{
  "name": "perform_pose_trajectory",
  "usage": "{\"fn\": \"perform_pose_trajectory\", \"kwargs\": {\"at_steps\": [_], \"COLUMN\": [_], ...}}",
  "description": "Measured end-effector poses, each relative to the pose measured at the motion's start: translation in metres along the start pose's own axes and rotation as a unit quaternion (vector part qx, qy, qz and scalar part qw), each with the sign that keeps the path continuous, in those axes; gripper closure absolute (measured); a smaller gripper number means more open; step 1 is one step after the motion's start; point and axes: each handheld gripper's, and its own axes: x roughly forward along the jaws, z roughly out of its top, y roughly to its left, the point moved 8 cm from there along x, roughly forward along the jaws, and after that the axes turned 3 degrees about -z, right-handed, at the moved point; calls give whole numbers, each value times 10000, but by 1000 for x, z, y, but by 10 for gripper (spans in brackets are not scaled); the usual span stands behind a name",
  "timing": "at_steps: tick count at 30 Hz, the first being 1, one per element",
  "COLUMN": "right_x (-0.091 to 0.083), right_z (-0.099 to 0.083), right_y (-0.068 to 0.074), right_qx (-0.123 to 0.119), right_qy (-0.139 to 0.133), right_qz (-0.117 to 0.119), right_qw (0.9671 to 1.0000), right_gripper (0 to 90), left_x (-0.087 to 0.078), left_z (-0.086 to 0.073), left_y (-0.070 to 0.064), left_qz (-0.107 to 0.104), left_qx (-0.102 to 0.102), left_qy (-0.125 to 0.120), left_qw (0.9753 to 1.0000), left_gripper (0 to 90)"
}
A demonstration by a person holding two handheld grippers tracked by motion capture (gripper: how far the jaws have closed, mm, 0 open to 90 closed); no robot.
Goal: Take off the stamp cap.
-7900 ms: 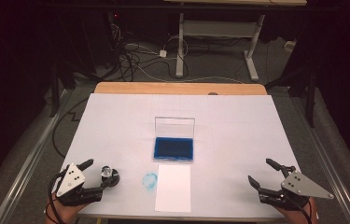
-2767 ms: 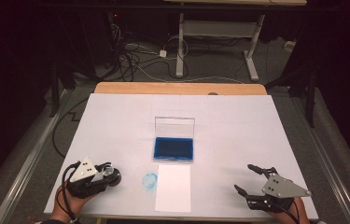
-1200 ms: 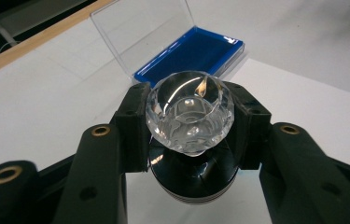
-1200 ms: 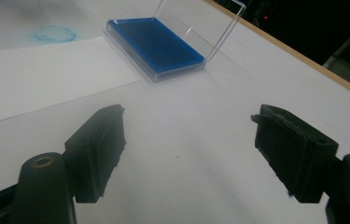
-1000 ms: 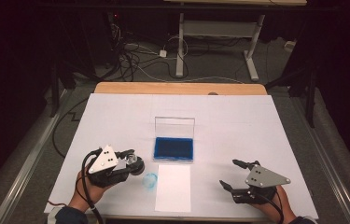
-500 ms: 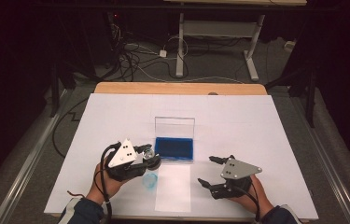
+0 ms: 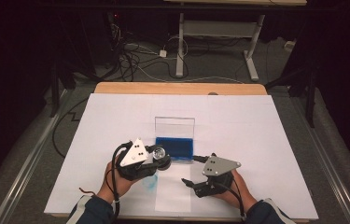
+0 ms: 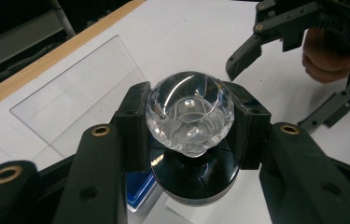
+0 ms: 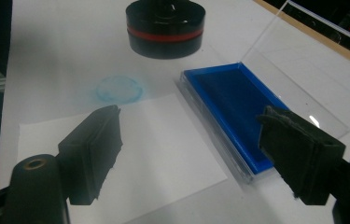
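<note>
Clamping the stamp point(image 8: 189, 114) by its clear faceted knob between the jaws of the left gripper point(image 7: 159, 156), one black pad on each side; keeping the right gripper point(image 7: 191, 170) wide open, with nothing between its jaws.

Compared with a few seconds back: no longer parked at the near left corner of the table point(image 7: 256, 140), but carried in with the stamp to the near left edge of the blue ink pad point(image 7: 175, 147). No longer waiting at the near right corner either, but drawn in beside the white sheet of paper point(image 7: 172, 193). Probably means inking comes next, then pressing onto the sheet, with the open jaws placed to steady the pad or the paper.

From the high view: gives the layout, with the pad's clear lid point(image 7: 175, 126) standing up behind it and the sheet just in front of it, but reduces the stamp to a small glint.

From the left gripper view: shows the grip itself, with the knob seated squarely and the black base below, above the pad's corner.

From the right gripper view: shows the stamp's red-banded base raised clear of the surface, and a faint blue ring mark point(image 9: 119, 88) on the table cover just off the sheet's corner; cannot tell how high the base hangs.
</note>
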Motion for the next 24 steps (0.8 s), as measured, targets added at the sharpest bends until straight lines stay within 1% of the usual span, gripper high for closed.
{"fn": "perform_pose_trajectory", "kwargs": {"at_steps": [1, 3, 4, 6, 7, 9, 10, 11, 14, 15, 18, 21, 24], "right_x": [5, 7, 12, 14, 20, 21, 25, 27, 30, 32, 34, 36, 39], "right_z": [2, 3, 5, 6, 9, 10, 11, 12, 13, 13, 14, 16, 16], "right_y": [5, 6, 10, 12, 15, 16, 18, 19, 19, 20, 21, 22, 23], "right_qx": [-31, -23, -3, 10, 52, 46, 59, 73, 94, 140, 135, 194, 207], "right_qy": [-2, 1, -15, -11, -38, -36, -38, -51, -51, -42, -25, -57, -47], "right_qz": [63, 86, 164, 202, 281, 312, 319, 371, 395, 460, 481, 482, 493], "right_qw": [10000, 10000, 9999, 9998, 9996, 9995, 9995, 9993, 9992, 9988, 9987, 9986, 9986], "right_gripper": [209, 210, 210, 210, 210, 209, 209, 209, 209, 210, 212, 212, 212], "left_x": [1, 3, 4, 6, 7, 9, 10, 11, 13, 13, 14, 15, 15], "left_z": [1, 2, 2, 4, 5, 6, 6, 7, 7, 7, 7, 7, 8], "left_y": [-2, -3, -5, -7, -8, -10, -11, -12, -14, -14, -15, -17, -19], "left_qz": [-25, -58, -76, -126, -143, -158, -189, -197, -233, -222, -267, -320, -351], "left_qx": [6, 5, 11, 0, 5, 14, 10, 13, 12, 10, 3, -25, -6], "left_qy": [-13, -11, -20, -45, -56, -62, -66, -71, -66, -64, -70, -109, -124], "left_qw": [10000, 10000, 10000, 9999, 9999, 9999, 9998, 9998, 9997, 9997, 9996, 9994, 9993], "left_gripper": [542, 542, 542, 542, 542, 542, 542, 542, 542, 542, 543, 542, 542]}}
